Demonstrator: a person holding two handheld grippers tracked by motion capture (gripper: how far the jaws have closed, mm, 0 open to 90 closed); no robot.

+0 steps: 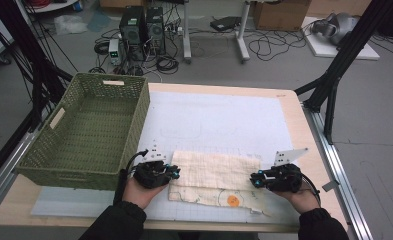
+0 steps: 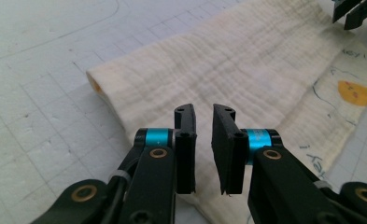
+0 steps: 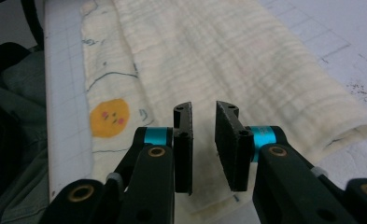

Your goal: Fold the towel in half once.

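High view, left tongs (image 1: 176, 172), right tongs (image 1: 254, 181), slightly parted, flanking cloth (image 1: 214, 170)

High view: fixed camera above person's side, facing forward and down; covers whole light wooden tabletop (image 1: 304, 125), green woven plastic basket (image 1: 91, 130) at left, floor beyond.

Left gripper view: camera on left tongs (image 2: 203, 140), close range, looking along black jaws across cream folded muslin cloth with orange face print (image 2: 246, 70); right tongs (image 2: 356, 11) at top right corner.

Right gripper view: camera on right tongs (image 3: 203, 140), close range, facing opposite way over same cloth.

Shared by all views: cloth, white gridded mat (image 1: 209, 120).
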